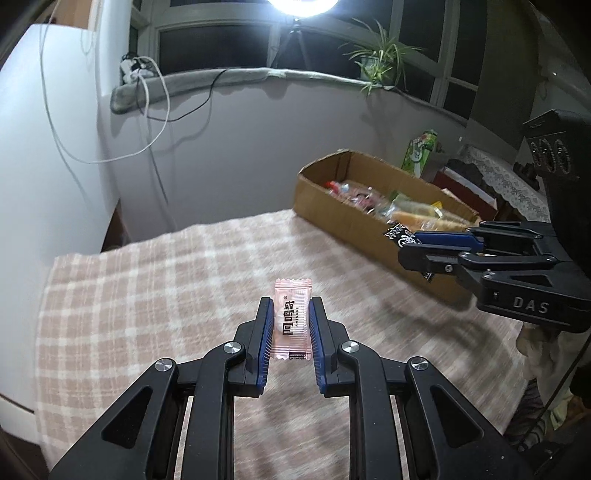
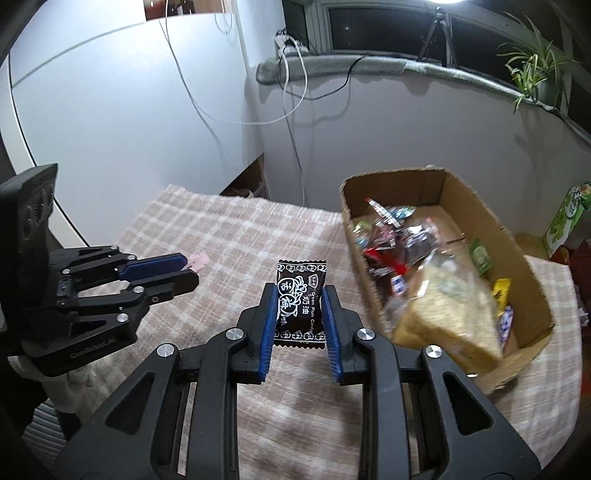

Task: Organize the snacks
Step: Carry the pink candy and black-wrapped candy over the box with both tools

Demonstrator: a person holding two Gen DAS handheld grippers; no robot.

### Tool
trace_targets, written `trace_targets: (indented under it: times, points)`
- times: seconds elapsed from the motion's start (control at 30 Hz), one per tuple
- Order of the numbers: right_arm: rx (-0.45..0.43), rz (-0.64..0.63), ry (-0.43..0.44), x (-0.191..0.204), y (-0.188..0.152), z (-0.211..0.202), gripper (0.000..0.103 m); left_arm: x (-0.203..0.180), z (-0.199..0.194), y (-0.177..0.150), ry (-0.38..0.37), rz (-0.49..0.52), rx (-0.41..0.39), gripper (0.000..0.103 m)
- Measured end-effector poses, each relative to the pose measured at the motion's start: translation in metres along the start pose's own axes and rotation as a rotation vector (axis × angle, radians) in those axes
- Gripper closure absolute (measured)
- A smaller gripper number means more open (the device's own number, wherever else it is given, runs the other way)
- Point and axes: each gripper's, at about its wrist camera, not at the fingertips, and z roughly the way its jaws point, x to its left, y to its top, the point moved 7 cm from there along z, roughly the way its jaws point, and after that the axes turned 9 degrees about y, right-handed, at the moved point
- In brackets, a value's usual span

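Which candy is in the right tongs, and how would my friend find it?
Start at the big cardboard box full of snacks on the checked tablecloth. Just left of it, the right tongs pinch a small black candy packet with white writing. The only other held candy is pale pink, in the left tongs.

White walls, dark night windows [image 1: 207,48] — a bright lamp [image 1: 303,5] above; potted plant [image 1: 376,55] on the sill.

A pink-and-white checked cloth [image 1: 184,280] covers the table, bearing an open cardboard box [image 2: 532,295] of snacks.
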Motion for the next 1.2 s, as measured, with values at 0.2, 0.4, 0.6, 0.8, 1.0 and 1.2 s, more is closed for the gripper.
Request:
trace_targets:
  times: [0.2, 0.4, 0.6, 0.8, 1.0, 1.2]
  points:
    - [-0.04, 0.023, -0.013, -0.026, 0.007, -0.025, 0.078, -0.018, 0.002, 0.017, -0.017, 0.007, -0.016, 0.085]
    - [-0.065, 0.048, -0.036, -0.056, 0.009, -0.048, 0.078, -0.039, 0.009, 0.033, -0.039, 0.018, -0.029, 0.085]
    - [-0.064, 0.084, -0.065, -0.09, 0.006, -0.058, 0.078, -0.058, 0.018, 0.048, -0.054, 0.026, -0.032, 0.085]
    - [-0.058, 0.115, -0.077, -0.119, 0.003, -0.062, 0.078, -0.074, 0.027, 0.067, -0.062, 0.034, -0.041, 0.085]
    - [-0.046, 0.141, -0.074, -0.14, -0.002, -0.057, 0.078, -0.095, 0.041, 0.084, -0.077, 0.053, -0.044, 0.085]
    - [-0.025, 0.149, -0.067, -0.153, -0.007, -0.05, 0.078, -0.114, 0.054, 0.093, -0.091, 0.078, -0.041, 0.085]
